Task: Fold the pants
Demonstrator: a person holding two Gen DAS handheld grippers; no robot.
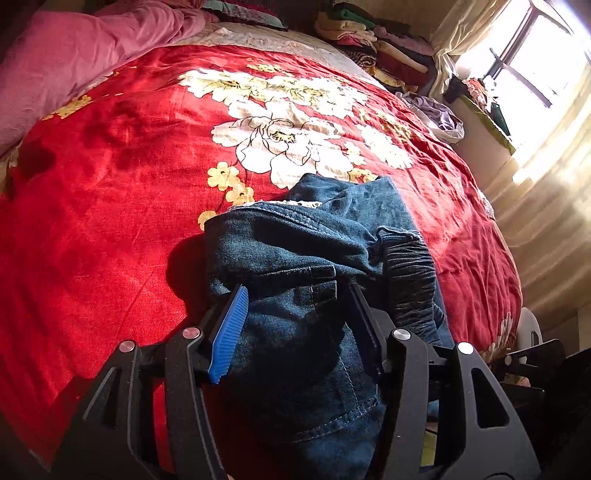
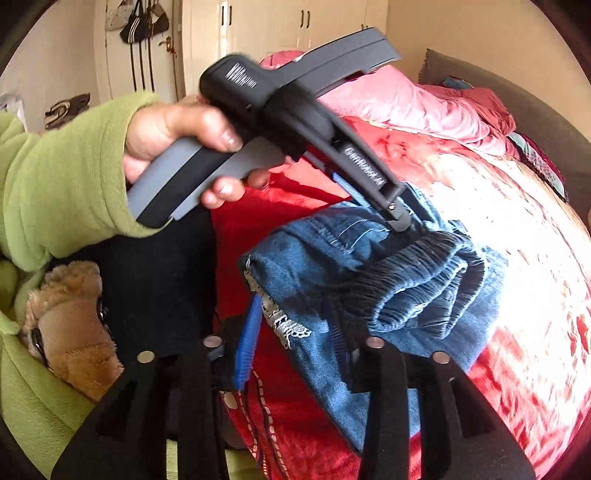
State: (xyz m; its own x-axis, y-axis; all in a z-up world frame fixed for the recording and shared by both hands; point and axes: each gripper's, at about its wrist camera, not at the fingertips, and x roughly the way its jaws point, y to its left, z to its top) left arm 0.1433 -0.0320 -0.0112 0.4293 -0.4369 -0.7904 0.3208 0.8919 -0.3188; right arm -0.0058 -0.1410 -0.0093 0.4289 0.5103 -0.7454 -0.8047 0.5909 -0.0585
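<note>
Dark blue denim pants [image 1: 314,258] lie bunched in a folded heap near the front edge of a red flowered bedspread [image 1: 129,166]; they also show in the right wrist view [image 2: 369,273]. My left gripper [image 1: 295,321] is open, its blue-padded fingers [image 1: 231,332] on either side of the denim heap. In the right wrist view a hand in a green sleeve holds the left gripper [image 2: 397,214] with its tips on the pants. My right gripper [image 2: 295,343] is open at the near edge of the pants, with denim between its fingers.
A pink quilt [image 1: 74,55] lies at the head of the bed. A stack of folded clothes [image 1: 373,40] sits at the far side beside a bright window [image 1: 535,66]. White wardrobes [image 2: 277,26] stand behind. A tan plush toy [image 2: 70,325] sits at lower left.
</note>
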